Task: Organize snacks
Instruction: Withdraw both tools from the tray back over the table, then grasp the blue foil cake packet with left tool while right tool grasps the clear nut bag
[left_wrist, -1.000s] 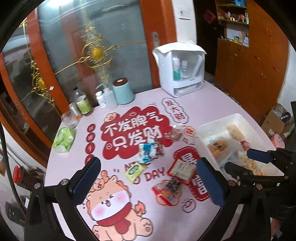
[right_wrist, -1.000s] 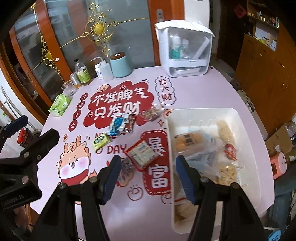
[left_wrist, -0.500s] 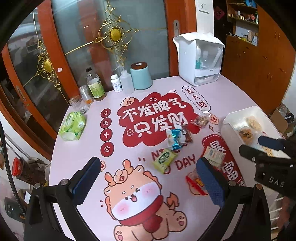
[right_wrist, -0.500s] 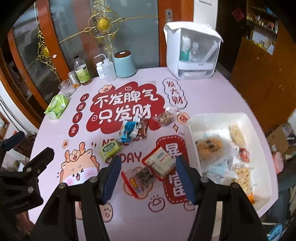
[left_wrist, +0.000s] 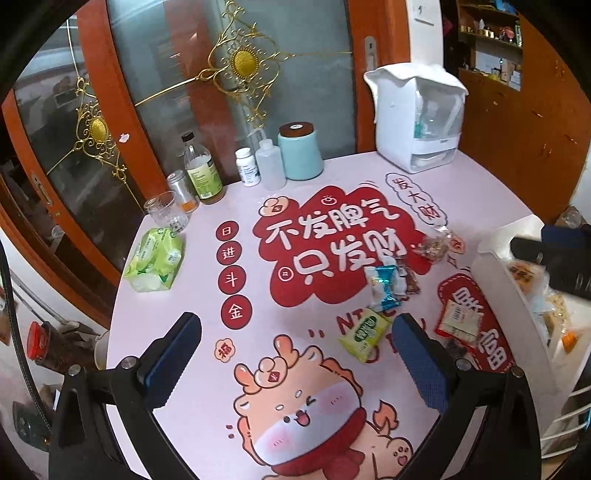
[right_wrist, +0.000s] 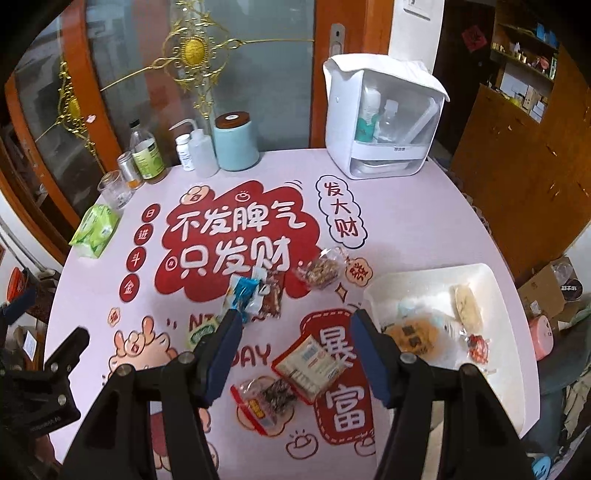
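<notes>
Several snack packets lie on the pink printed tablecloth: a red-and-white packet (right_wrist: 309, 363), a clear red-edged packet (right_wrist: 267, 400), a blue-and-white packet (right_wrist: 243, 297), a green-yellow packet (left_wrist: 364, 334) and a clear bag of nuts (right_wrist: 321, 271). A white bin (right_wrist: 509, 387) at the right holds several snacks. My right gripper (right_wrist: 295, 356) is open and empty above the red-and-white packet. My left gripper (left_wrist: 299, 363) is open and empty above the dragon print, left of the green-yellow packet.
Along the table's back edge stand a white cosmetics case (right_wrist: 384, 122), a light-blue canister (right_wrist: 236, 142), bottles (right_wrist: 147, 155) and a glass (right_wrist: 114, 188). A green tissue pack (right_wrist: 95, 230) lies at the left. Wooden cabinets (right_wrist: 517, 155) stand to the right.
Both grippers have shifted left and back from the bin; the views now show more of the table's left side. Both stay open. The snacks have not moved.
</notes>
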